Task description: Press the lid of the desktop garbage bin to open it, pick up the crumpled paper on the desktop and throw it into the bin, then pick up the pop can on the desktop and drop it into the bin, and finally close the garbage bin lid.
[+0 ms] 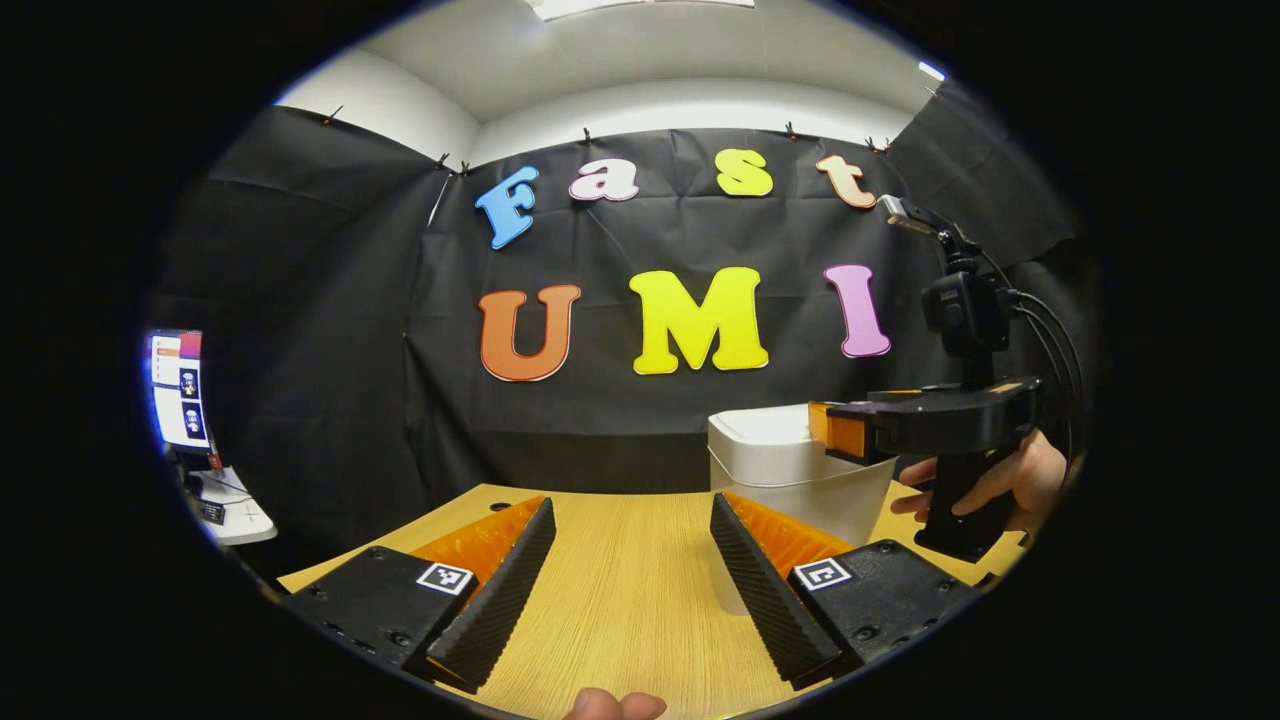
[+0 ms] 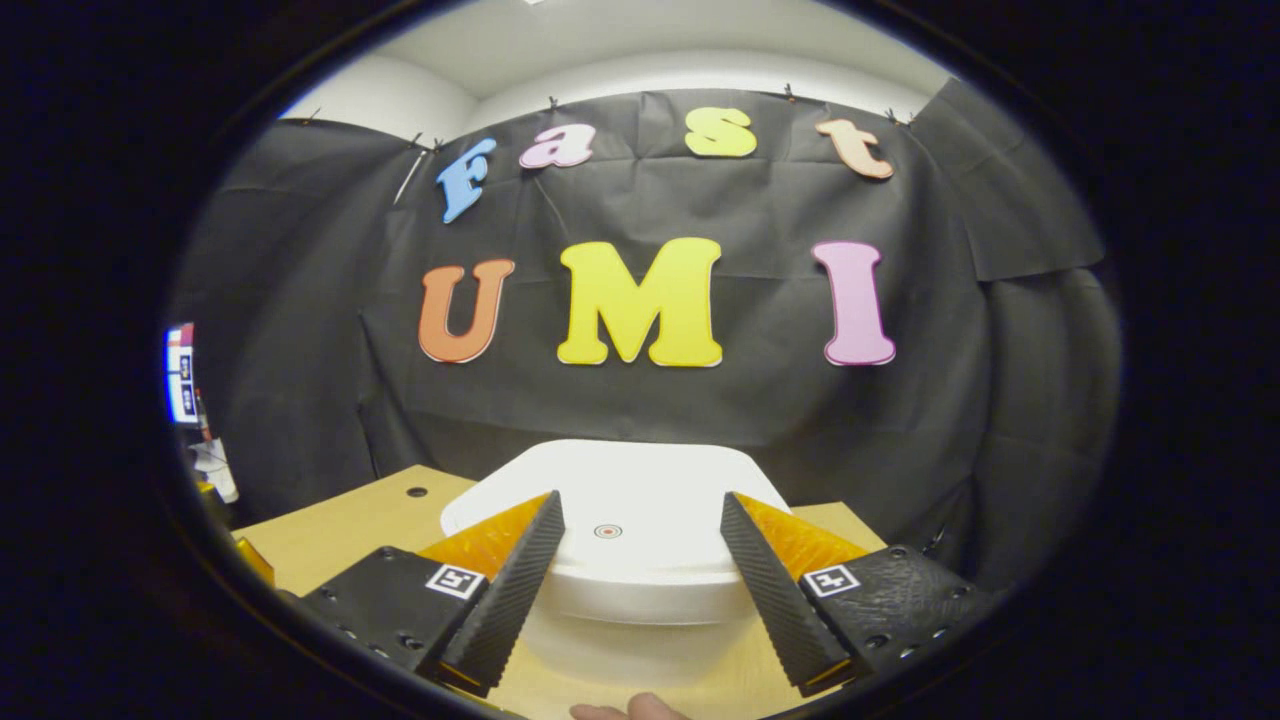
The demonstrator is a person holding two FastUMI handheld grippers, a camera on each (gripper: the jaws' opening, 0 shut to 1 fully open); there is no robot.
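A pale wooden desktop (image 1: 630, 580) stands in front of a black cloth wall, with a white ceiling above. In the right gripper view the same desktop (image 2: 340, 530) has a small dark hole near its far left corner.

The garbage bin (image 2: 610, 570) is white, with rounded corners, and sits on the desktop just ahead of the right gripper (image 2: 640, 580). Its lid (image 2: 640, 490) lies flat and closed, and a small round mark (image 2: 608, 531) sits near the lid's front middle. The right gripper's two fingers are spread wide apart and hold nothing; the bin's front shows between them, and I cannot tell whether the tips touch it.

In the left gripper view the bin (image 1: 790, 480) stands toward the far right of the desktop, its lid (image 1: 765, 430) down. The right gripper (image 1: 840, 432) hangs just beside and partly over the bin's right side at lid height, held by a hand (image 1: 1000, 480) around its dark grip, with a camera and cables mounted on top.

The left gripper (image 1: 633, 590) is held low over the bare wood, well to the left of the bin. Its fingers are wide open too, with nothing between them. A fingertip (image 1: 610, 705) shows at the bottom edge.

Far to the left a lit screen (image 1: 178, 390) stands on a small white table (image 1: 235, 515).
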